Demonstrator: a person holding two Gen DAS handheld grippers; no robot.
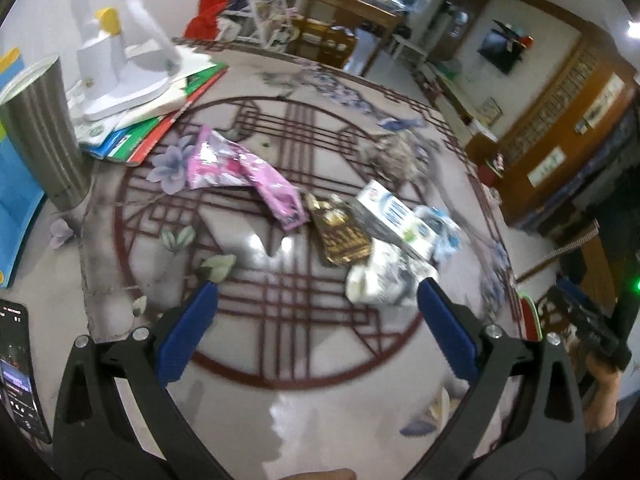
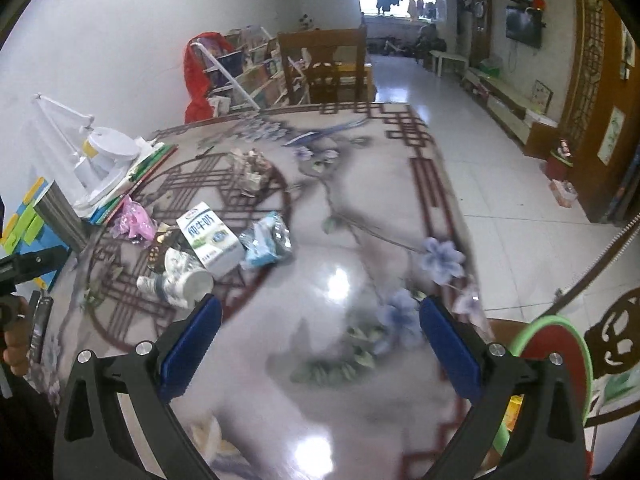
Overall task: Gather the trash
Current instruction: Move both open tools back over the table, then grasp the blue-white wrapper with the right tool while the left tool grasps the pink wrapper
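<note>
Left gripper: released, jaws spread wide, nothing between them, above the patterned table.
Right gripper: also released and empty, over the table's glossy part.
Trash: clustered mid-table; paper cup on its side, touching milk carton, gold wrapper, pink wrapper, blue packet.
Left edge: steel tumbler, white desk lamp on books.

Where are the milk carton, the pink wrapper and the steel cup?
milk carton [image 2: 210, 236]: right wrist view, on its printed front face.
pink wrapper [image 1: 240, 170]: left wrist view, on its middle.
steel cup [image 1: 44, 132]: left wrist view, on its side wall.
</note>
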